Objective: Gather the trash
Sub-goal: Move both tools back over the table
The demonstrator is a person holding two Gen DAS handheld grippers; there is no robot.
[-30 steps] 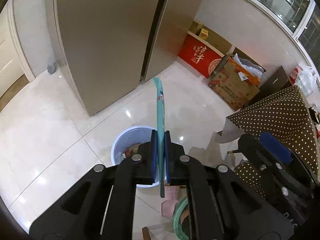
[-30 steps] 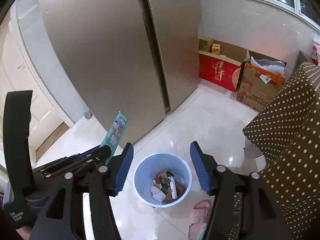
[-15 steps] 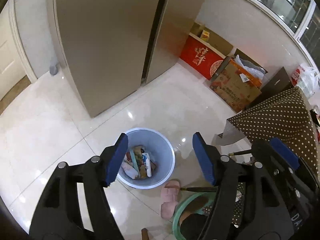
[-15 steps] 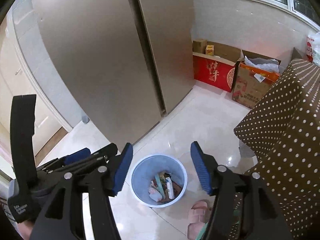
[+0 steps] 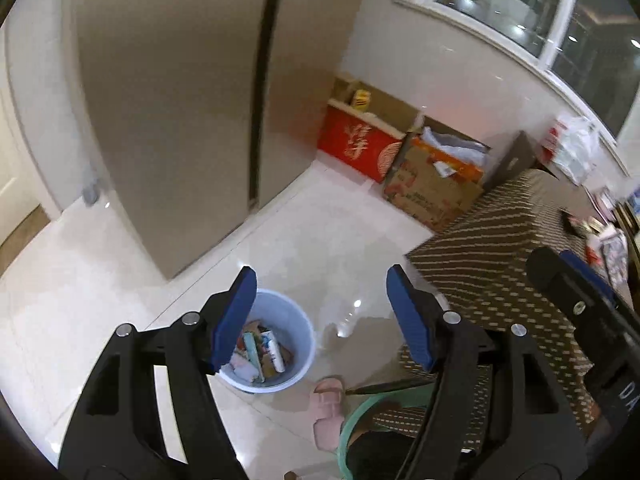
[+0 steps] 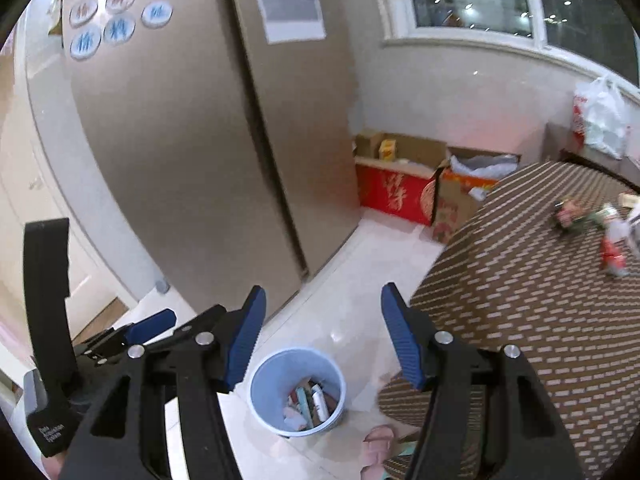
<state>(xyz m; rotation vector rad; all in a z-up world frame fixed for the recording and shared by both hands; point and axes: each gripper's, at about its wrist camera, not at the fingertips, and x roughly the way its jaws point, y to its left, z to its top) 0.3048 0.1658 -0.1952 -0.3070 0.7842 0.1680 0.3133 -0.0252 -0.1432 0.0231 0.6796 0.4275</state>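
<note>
While both of our grippers hang above the pale tiled floor, the biggest thing before us is the tall bronze fridge, its two doors shut, with round magnets and papers on it in the right wrist view. Next in bulk is the desk under a brown dotted cloth, on our right; a few blurred pieces of trash lie on its far part, too smeared for us to name them. Against the wall below the window stand a red box and a cardboard box, side by side. On the floor near the desk's edge sits the light blue bin, upright, with wrappers and packets lying inside it. Just beside the bin lies a pink slipper.

Our left gripper is spread wide and carries nothing; the bin shows below its left finger. Our right gripper is likewise spread wide and bare, with the bin seen low between its fingers.
</note>
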